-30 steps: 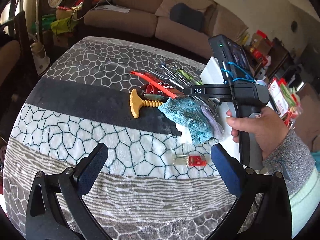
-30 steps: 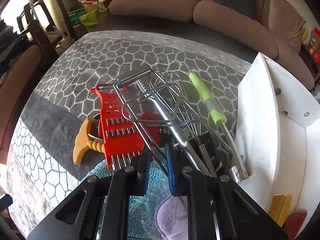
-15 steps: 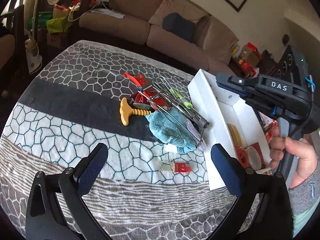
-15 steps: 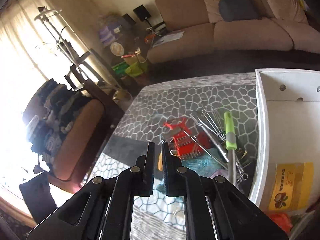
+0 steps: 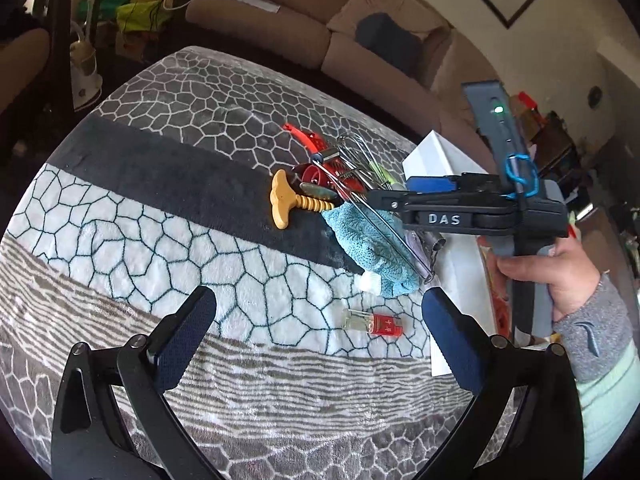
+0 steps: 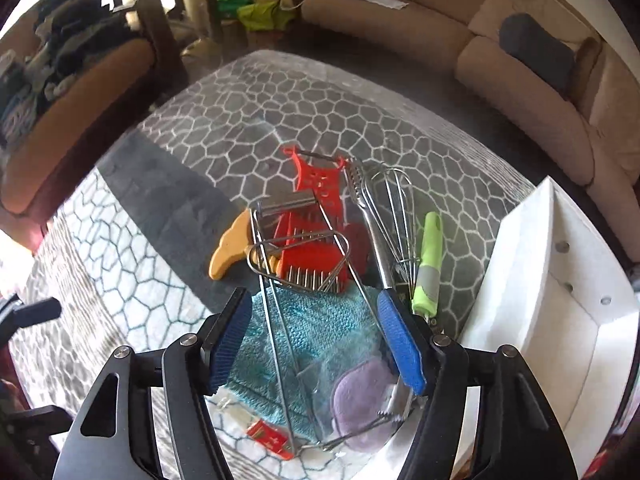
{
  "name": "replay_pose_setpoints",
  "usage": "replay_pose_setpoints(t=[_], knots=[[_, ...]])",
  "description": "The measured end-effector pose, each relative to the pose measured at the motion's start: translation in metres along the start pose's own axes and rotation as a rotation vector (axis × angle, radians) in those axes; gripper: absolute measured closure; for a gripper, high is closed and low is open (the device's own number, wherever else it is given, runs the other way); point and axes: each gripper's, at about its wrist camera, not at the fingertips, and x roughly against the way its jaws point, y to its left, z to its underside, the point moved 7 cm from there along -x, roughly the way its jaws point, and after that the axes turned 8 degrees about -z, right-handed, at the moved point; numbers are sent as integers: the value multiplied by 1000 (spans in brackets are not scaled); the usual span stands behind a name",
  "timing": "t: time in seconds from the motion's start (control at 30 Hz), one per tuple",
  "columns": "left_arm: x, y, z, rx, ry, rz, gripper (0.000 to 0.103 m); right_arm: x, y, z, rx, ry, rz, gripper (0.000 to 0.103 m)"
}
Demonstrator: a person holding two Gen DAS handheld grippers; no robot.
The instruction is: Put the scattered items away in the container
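A heap of kitchen items lies on the patterned blanket: a wire masher (image 6: 296, 256), a red slicer (image 6: 316, 196), a whisk (image 6: 390, 200), a green-handled tool (image 6: 428, 256), a yellow-handled tool (image 5: 288, 202), a teal cloth (image 6: 304, 332) and a purple piece (image 6: 364, 396). A small red-and-clear item (image 5: 374, 322) lies apart in front. The white container (image 6: 536, 312) stands at the right. My right gripper (image 6: 316, 344) is open and empty above the teal cloth. My left gripper (image 5: 316, 338) is open and empty, low over the blanket before the red-and-clear item.
A brown sofa (image 5: 304, 36) runs behind the table. A chair piled with clothes (image 6: 60, 72) stands at the left. Boxes and clutter (image 5: 560, 148) sit behind the container. The blanket (image 5: 140, 216) spreads to the left of the heap.
My right gripper was shut near the masher, swung up and away still shut, and has come back over the heap with its jaws open. The left gripper stayed open and shifted little.
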Motion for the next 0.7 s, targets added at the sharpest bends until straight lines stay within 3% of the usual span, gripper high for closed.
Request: replay_pose_setpoints(t=[0.07, 0.17, 0.23, 0.33, 0.43, 0.53, 0.63, 0.7], knots=[[-2, -1, 0, -2, 2, 5, 0, -24, -6, 2, 52, 84, 12, 24], [-8, -4, 2, -20, 18, 7, 0, -50, -13, 11, 76, 181, -2, 24], [-11, -6, 5, -31, 28, 6, 0, -58, -17, 16, 51, 200, -35, 26], [-11, -9, 7, -29, 31, 27, 0, -49, -20, 15, 28, 120, -40, 36], [-10, -12, 7, -10, 30, 61, 0, -25, -19, 15, -27, 21, -80, 38], [-7, -24, 8, -25, 6, 95, 0, 10, -6, 14, -89, -81, -171, 39], [0, -44, 8, -66, -28, 118, 0, 41, 12, 11, -198, -182, -327, 39], [13, -59, 7, -78, -63, 172, 0, 59, 25, 19, -270, -228, -419, 39]])
